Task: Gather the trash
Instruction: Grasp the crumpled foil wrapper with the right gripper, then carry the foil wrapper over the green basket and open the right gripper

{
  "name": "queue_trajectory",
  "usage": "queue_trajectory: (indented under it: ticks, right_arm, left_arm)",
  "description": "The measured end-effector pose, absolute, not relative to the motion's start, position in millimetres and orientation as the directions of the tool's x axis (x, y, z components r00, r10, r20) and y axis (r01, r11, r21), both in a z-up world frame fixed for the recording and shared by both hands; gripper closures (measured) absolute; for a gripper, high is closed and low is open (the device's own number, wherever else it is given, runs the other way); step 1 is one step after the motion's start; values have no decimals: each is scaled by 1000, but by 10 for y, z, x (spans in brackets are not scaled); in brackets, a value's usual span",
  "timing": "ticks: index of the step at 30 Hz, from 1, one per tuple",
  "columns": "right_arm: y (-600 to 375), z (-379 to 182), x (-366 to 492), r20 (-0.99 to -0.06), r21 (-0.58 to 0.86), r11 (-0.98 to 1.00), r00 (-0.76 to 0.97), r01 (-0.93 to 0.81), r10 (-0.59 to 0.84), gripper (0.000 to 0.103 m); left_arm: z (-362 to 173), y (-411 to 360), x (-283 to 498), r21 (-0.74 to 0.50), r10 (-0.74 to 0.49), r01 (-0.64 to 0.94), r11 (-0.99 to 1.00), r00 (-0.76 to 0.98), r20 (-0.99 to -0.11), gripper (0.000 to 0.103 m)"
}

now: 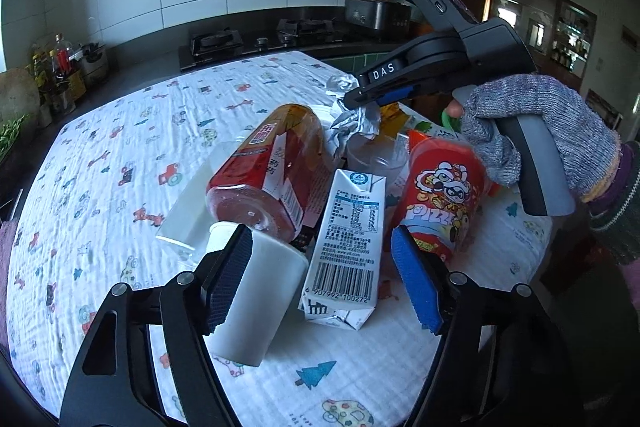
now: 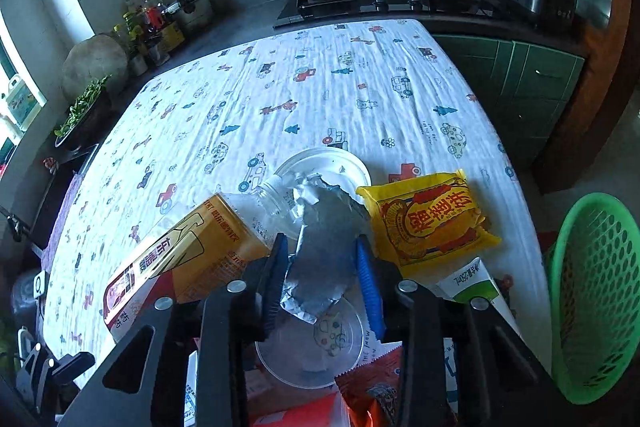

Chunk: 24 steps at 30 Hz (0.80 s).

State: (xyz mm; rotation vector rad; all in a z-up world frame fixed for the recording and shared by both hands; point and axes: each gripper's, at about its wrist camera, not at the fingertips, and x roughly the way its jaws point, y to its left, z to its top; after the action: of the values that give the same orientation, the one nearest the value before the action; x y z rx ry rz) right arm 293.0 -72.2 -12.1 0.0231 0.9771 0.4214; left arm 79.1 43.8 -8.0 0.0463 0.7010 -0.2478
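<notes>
While right gripper (image 2: 323,281) pinches crumpled foil wrapper (image 2: 320,251), I see left gripper (image 1: 322,277) spread, white cup (image 1: 260,291) and milk carton (image 1: 344,247) between its fingers.

The left gripper (image 1: 322,277) points downward, jaws half spread. The right gripper (image 2: 322,285), in a gloved hand (image 1: 536,135), is nearly closed.

Green basket (image 2: 596,291) cut off by the right frame edge, base unseen. Clear cup (image 2: 310,351) half hidden behind the right gripper (image 2: 324,281) and crumpled foil (image 2: 320,247). Orange carton (image 2: 180,259) lower end covered by the gripper frame. White tub (image 1: 260,291) partly behind a left pad (image 1: 230,279). Counter jars (image 1: 56,67) too small to tell.
</notes>
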Motion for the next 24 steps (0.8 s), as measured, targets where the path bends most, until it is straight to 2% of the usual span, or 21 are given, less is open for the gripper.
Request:
queue_trajectory:
  ticks: [7,14,24]
  right_arm:
    - [-807,74,2802,-753,220,907,528,-360,392,80]
    - [-1128,423,2650,-685,245,903,596,-354,420,81]
    - [-1853,761,2346,-621,220,928,691,-299,370,83]
  left_arm:
    - [-78,186,831,-47,-296,348,936,710,-639,32]
    - [-141,-58,889,-43,-341,414,909,681,-648,32]
    - [-212,-477,1072,1,-374,506,863,639,-672,32]
